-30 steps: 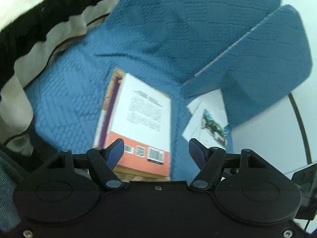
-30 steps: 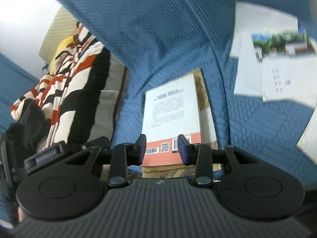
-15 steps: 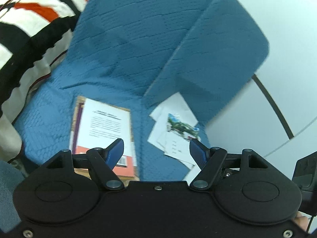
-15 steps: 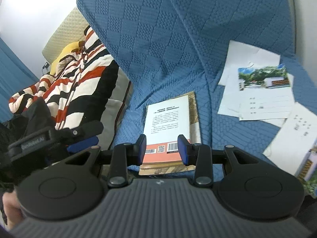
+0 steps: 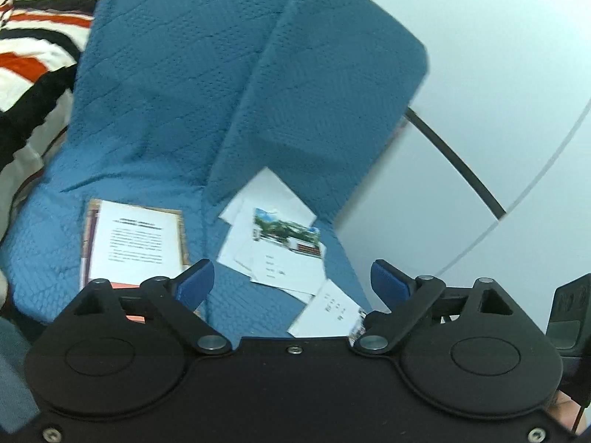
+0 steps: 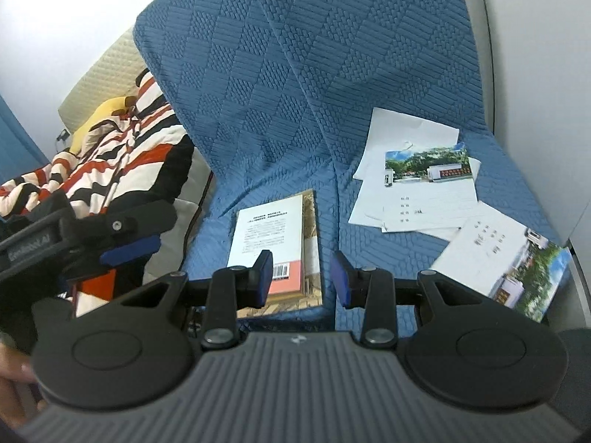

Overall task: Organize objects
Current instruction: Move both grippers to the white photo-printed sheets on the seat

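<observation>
Both our grippers have lifted back from the book [image 6: 271, 238], which lies flat on the blue sofa cover [image 6: 295, 74]. Our left gripper [image 5: 291, 282] is opening wide, empty; our right gripper [image 6: 301, 277] stays narrow, empty. Loose papers [image 6: 417, 181] lie right of the book.

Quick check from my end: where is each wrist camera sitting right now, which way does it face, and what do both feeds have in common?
Left wrist: behind the left gripper, jaws opening and empty, looking down at the blue sofa cover.
Right wrist: behind the right gripper, looking down at the book; the left gripper and fingers show at left.
Shared: book, loose papers, striped blanket.
</observation>
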Demonstrator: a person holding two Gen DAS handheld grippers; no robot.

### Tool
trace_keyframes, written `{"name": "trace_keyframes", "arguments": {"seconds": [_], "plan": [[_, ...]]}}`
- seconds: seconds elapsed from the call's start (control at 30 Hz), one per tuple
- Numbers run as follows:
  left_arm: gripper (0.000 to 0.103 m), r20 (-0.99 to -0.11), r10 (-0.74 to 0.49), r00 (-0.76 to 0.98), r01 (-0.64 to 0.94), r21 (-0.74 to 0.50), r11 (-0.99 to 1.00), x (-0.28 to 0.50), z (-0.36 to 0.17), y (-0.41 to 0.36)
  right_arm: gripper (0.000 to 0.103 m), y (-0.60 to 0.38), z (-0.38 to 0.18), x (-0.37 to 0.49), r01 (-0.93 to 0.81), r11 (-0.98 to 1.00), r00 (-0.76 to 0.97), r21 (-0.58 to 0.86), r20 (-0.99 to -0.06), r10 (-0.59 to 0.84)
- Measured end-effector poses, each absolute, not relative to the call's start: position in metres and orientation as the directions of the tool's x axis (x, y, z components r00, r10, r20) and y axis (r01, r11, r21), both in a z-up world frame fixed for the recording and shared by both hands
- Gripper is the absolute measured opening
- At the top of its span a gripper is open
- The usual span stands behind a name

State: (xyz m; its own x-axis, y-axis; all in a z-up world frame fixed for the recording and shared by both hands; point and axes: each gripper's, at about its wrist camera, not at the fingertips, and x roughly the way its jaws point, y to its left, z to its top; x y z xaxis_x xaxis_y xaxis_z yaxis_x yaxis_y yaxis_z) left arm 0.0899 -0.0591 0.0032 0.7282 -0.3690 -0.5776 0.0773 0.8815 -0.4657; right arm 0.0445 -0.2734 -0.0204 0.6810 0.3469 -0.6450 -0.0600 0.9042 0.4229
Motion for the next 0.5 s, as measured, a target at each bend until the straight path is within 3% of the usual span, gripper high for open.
{"name": "trace_keyframes", "arguments": {"seconds": [0.13, 0.27, 0.33, 0.47, 0.5], "plan": [[0.1, -0.591, -0.372, 0.716, 0.103, -0.438, 0.893, 0.084, 0.005, -0.08, 0.039, -0.281, -0.02, 0.026, -0.046, 0.908, 0.693, 0.417, -0.641, 0.329], [0.102, -0.603, -0.37, 0.707, 0.116, -0.417, 0.902, 0.083, 0.002, -0.094, 0.039, -0.291, -0.025, 0.011, -0.015, 0.915, 0.696, 0.403, -0.652, 0.299], [0.102, -0.611, -0.368, 0.701, 0.107, -0.42, 0.901, 0.085, -0.002, -0.098, 0.054, -0.299, -0.03, 0.007, 0.012, 0.919, 0.693, 0.393, -0.666, 0.276], [0.102, -0.625, -0.389, 0.677, 0.114, -0.433, 0.894, 0.09, -0.012, -0.111, 0.072, -0.319, -0.039, -0.002, 0.056, 0.923, 0.699, 0.38, -0.675, 0.235], [0.102, -0.63, -0.388, 0.673, 0.118, -0.426, 0.897, 0.091, -0.013, -0.114, 0.081, -0.323, -0.041, -0.003, 0.062, 0.921, 0.7, 0.384, -0.675, 0.234]]}}
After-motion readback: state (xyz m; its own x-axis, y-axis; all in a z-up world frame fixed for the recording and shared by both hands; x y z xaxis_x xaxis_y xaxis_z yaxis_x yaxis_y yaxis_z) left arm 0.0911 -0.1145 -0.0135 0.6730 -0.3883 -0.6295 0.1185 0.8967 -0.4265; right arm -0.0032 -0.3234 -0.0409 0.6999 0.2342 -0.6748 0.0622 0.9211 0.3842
